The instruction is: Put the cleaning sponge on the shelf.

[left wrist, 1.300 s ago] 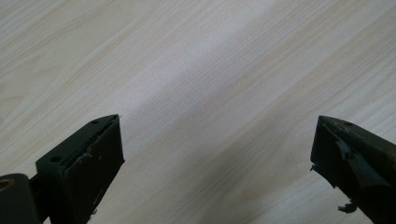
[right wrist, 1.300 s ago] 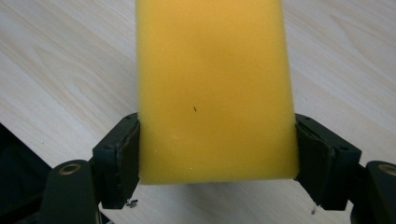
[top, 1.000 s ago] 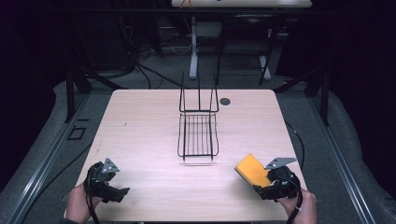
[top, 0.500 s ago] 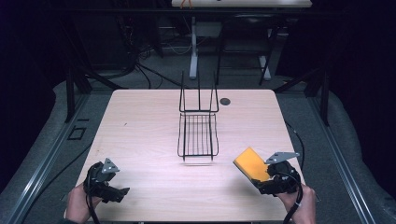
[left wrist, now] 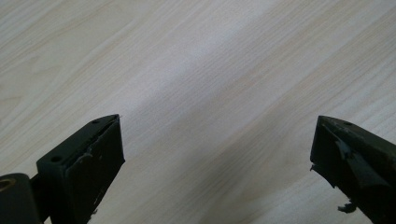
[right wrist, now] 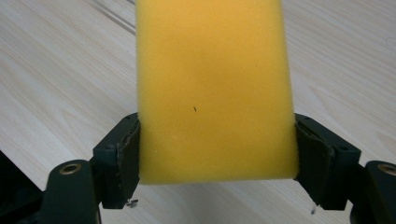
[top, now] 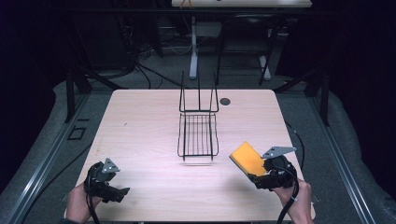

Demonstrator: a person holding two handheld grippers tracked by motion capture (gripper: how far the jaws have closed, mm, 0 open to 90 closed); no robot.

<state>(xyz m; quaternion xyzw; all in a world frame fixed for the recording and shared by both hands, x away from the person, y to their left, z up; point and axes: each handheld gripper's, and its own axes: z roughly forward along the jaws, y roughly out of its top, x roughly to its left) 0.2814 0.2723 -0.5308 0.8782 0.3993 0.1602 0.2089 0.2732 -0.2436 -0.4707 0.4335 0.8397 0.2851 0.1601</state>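
Right gripper view: a yellow sponge (right wrist: 212,88) is clamped between the two black jaws of the right gripper (right wrist: 217,149), which press on its two long edges near its lower end. The sponge is a flat rectangular slab, bright yellow, with a fine porous foam face, rounded lower corners and one tiny dark speck near its middle; it runs up out of the top of this view, and the pale wooden table (right wrist: 56,79) shows behind it on both sides. In the high view the sponge (top: 247,158) is held clear of the table at about 4 o'clock of the tabletop, tilted, its broad face turned up and toward 10 o'clock, sticking out of the right gripper (top: 258,175) toward the rack (top: 198,135). The rack is a black wire frame with a flat barred bed and an upright back, standing near the table's middle, slightly toward 12 o'clock; the sponge is near its 5 o'clock corner but apart from it. A small dark round spot (top: 225,101) lies on the table at 1 o'clock of the rack. The left gripper (top: 119,193) sits low at about 7 o'clock of the table, well apart from the sponge; in the left gripper view its jaws stand wide apart with bare wood (left wrist: 201,93) between them.
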